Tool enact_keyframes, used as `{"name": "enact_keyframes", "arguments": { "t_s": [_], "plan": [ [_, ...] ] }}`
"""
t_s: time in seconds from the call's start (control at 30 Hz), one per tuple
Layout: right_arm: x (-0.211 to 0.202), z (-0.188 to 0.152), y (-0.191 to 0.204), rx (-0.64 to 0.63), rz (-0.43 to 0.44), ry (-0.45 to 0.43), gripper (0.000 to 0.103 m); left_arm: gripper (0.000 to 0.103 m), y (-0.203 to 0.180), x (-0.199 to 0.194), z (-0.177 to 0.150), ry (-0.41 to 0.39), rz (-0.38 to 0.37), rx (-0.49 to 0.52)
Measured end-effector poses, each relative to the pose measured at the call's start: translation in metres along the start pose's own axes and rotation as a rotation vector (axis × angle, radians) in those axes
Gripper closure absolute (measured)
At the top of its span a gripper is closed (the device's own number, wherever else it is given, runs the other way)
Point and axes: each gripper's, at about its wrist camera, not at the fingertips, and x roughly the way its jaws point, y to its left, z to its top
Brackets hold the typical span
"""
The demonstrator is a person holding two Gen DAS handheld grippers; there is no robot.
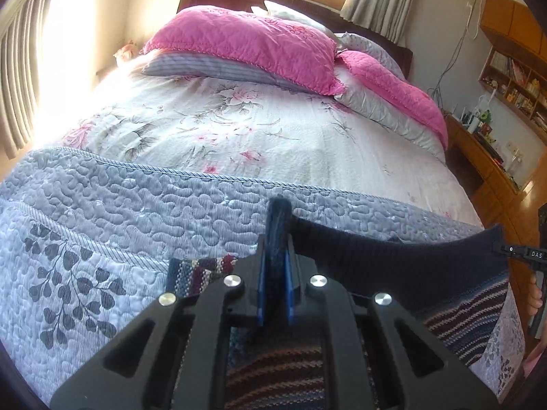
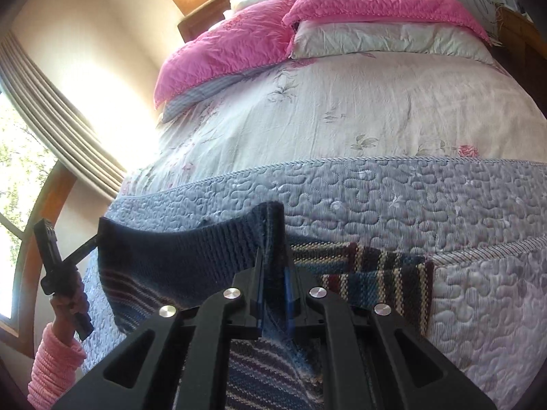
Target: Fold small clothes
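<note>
One striped knit sweater lies at 6 o'clock on the grey quilt, its navy ribbed hem stretched taut between two grippers. Left gripper is clamped on one hem corner, right gripper on the other. Two pink pillows sit at 12 o'clock. A pink sleeve shows at 8 o'clock in the right wrist view.

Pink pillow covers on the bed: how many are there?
2. One pink cover lies on the pillows at the left of the headboard end, the other pink cover on the right. More may be hidden behind them.
</note>
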Motion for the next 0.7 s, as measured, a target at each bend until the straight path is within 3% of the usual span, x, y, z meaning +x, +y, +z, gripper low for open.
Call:
{"name": "enact_keyframes", "arguments": {
  "t_s": [0.13, 0.37, 0.7],
  "plan": [
    [0.043, 0.010, -0.017, 0.026, -0.057, 0.050, 0.094, 0.095, 0.008, 0.049, -0.003, 0.078, 0.044, 0.001],
    [0.096, -0.003, -0.046, 0.070, -0.114, 0.124, 0.094, 0.095, 0.023, 0.113, -0.027, 0.200, 0.093, -0.010],
    [0.116, -0.014, -0.060, 0.118, -0.145, 0.151, 0.090, 0.089, 0.026, 0.127, -0.035, 0.239, 0.122, 0.002]
  ]
}}
